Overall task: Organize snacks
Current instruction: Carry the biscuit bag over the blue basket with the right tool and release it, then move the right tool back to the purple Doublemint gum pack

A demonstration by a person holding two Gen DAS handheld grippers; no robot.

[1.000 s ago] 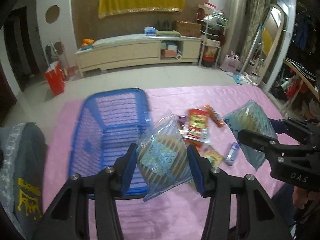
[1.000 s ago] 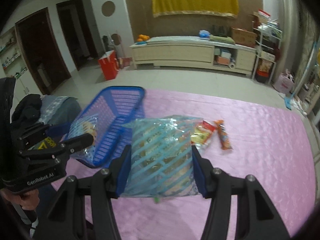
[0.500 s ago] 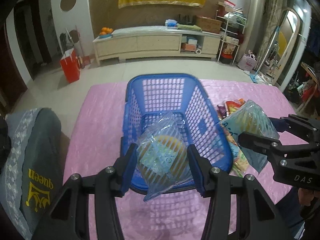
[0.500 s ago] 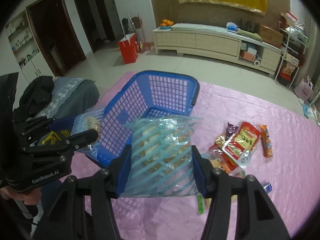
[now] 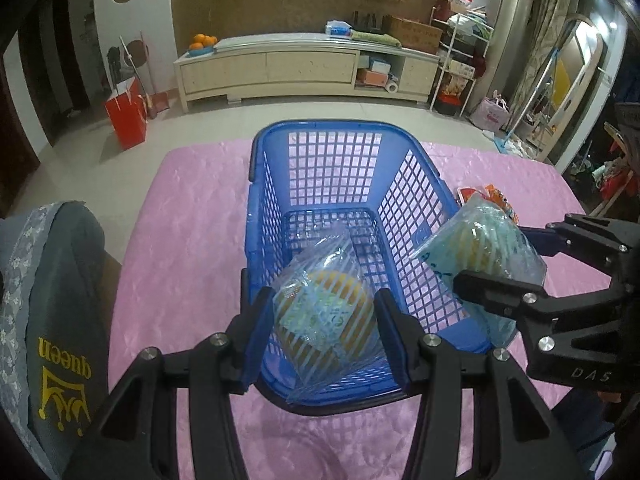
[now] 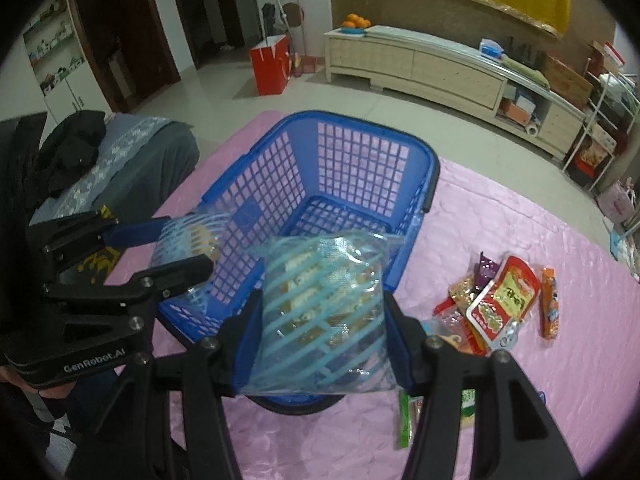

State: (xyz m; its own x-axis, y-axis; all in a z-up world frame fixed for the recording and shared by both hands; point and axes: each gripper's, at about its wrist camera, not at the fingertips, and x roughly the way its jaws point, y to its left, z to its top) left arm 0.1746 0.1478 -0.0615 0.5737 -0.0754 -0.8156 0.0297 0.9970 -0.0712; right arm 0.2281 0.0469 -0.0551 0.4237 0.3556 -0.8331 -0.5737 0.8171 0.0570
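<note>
A blue plastic basket [image 5: 332, 168] [image 6: 360, 152] stands on the pink tablecloth [image 5: 180, 208]. My left gripper [image 5: 322, 320] is shut on a clear bag with pale blue stripes [image 5: 320, 308], held over the basket's near end. My right gripper [image 6: 322, 316] is shut on a second striped bag [image 6: 324, 304], which hangs at the basket's near right rim. In the left wrist view the right gripper [image 5: 500, 260] and its bag [image 5: 480, 244] show at the right. In the right wrist view the left gripper [image 6: 168, 244] shows at the left.
Several loose snack packets [image 6: 500, 304] lie on the cloth to the right of the basket, and a green one [image 6: 406, 420] lies near me. A grey cushioned seat [image 5: 52, 300] borders the table's left side. A red bag [image 5: 126, 118] and a long cabinet [image 5: 304, 68] stand on the floor beyond.
Both grippers have swung left from the snack pile and down toward the basket, each keeping hold of its bag. The basket now sits straight ahead of the left gripper.
</note>
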